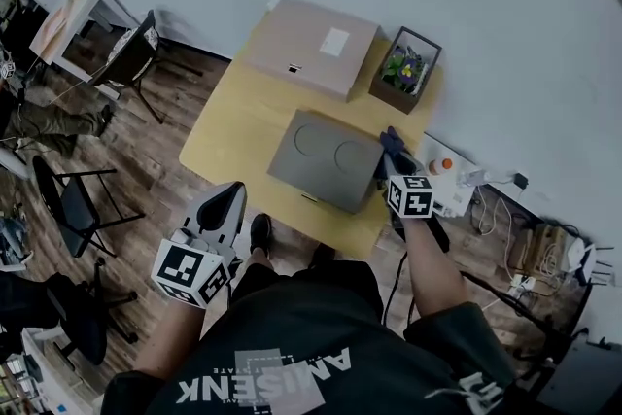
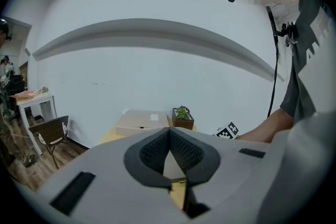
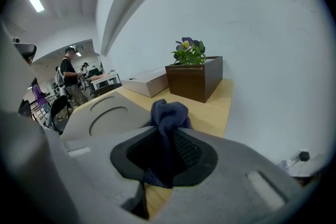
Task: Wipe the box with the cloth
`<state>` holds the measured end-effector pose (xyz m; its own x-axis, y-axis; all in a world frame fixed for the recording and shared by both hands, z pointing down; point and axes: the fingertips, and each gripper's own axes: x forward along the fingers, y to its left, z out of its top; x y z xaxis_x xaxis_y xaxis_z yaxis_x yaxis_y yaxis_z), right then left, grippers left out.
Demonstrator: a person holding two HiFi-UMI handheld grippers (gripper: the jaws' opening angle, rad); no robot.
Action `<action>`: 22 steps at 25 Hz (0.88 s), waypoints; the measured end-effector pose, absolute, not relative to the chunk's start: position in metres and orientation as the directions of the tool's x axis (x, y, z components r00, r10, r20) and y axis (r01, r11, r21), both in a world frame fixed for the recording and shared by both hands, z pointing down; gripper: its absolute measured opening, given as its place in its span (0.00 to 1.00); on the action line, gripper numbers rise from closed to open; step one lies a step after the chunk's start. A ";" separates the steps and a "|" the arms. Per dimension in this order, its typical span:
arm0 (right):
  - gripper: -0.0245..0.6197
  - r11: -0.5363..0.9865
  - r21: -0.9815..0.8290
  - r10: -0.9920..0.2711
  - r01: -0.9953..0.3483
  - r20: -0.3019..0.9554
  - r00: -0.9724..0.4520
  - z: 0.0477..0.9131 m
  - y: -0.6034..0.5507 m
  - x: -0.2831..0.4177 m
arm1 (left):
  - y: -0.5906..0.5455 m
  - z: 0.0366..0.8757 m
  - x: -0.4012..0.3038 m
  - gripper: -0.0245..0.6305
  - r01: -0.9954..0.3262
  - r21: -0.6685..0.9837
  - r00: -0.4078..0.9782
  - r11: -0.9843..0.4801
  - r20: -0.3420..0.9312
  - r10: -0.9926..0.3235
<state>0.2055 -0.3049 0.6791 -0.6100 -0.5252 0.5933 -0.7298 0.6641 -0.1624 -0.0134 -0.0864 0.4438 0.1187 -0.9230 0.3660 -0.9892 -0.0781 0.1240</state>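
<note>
A flat grey box [image 1: 326, 158] with two round recesses in its top lies on the yellow table [image 1: 233, 126]. My right gripper [image 1: 390, 160] is at the box's right edge, shut on a dark blue cloth [image 1: 393, 143]. In the right gripper view the bunched cloth [image 3: 169, 117] sticks out past the jaws, with the grey box [image 3: 100, 115] just to its left. My left gripper [image 1: 233, 193] hovers off the table's near-left side, apart from the box. In the left gripper view its jaws [image 2: 169, 131] meet at the tips with nothing between them.
A cardboard box [image 1: 309, 46] and a brown planter [image 1: 405, 70] with flowers stand at the table's back. A white device [image 1: 442, 172] with an orange button sits off the right edge, with cables beyond. Chairs [image 1: 131, 63] stand on the wooden floor to the left. People [image 3: 68, 78] are far off.
</note>
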 end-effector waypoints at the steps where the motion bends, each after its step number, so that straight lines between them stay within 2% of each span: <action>1: 0.15 0.665 -0.161 -0.523 -0.729 0.597 -0.608 0.679 -0.303 0.205 | -0.087 0.445 -0.014 0.04 -0.988 0.131 0.122 -0.079 0.369 -0.921; 12: 0.15 0.674 -0.186 -0.485 -0.715 0.619 -0.618 0.678 -0.265 0.204 | -0.095 0.443 -0.021 0.04 -0.982 0.140 0.169 -0.125 0.376 -0.911; 22: 0.15 0.660 -0.173 -0.472 -0.731 0.662 -0.583 0.679 -0.214 0.202 | -0.098 0.445 -0.042 0.04 -0.962 0.157 0.269 -0.224 0.404 -0.874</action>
<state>0.2019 -0.2137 0.6795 -0.5826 -0.4721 0.6616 -0.7310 0.6601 -0.1727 -0.0421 -0.0985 0.4454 0.2694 -0.8741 0.4042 -0.9619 -0.2240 0.1567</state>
